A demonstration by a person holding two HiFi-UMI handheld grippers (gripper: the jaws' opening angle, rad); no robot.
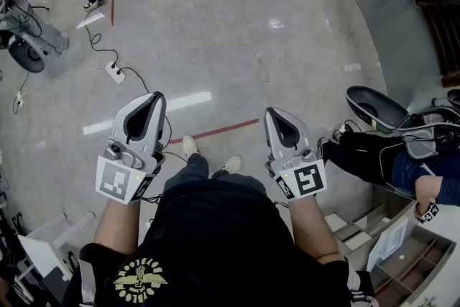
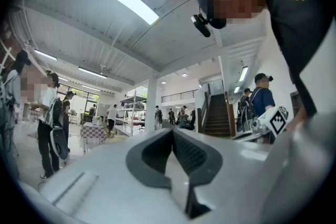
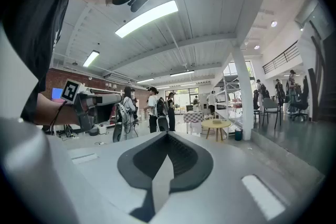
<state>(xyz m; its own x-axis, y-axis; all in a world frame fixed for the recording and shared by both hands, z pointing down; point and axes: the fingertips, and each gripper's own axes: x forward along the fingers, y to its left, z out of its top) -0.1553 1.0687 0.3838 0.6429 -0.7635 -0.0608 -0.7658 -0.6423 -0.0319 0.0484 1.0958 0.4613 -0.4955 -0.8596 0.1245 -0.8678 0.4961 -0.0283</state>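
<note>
In the head view, the left gripper and right gripper are held out side by side above a pale polished floor. Both point forward, and each carries a cube with square markers near the person's wrist. A thin red tape line runs at a slant across the floor and shows between the two grippers, just beyond the person's shoes. At the lower right stands a grey compartment tray. A white sheet leans in it, and what else it holds is too small to tell.

In the left gripper view, the left gripper's dark ribbed pads are pressed together at the tip with nothing between them. Behind them lies an open hall with a staircase.

In the right gripper view, the right gripper is likewise closed tip to tip and empty. Beyond it stand a round wooden table and, just beside that, a small dark bin whose inside is hidden.
</note>
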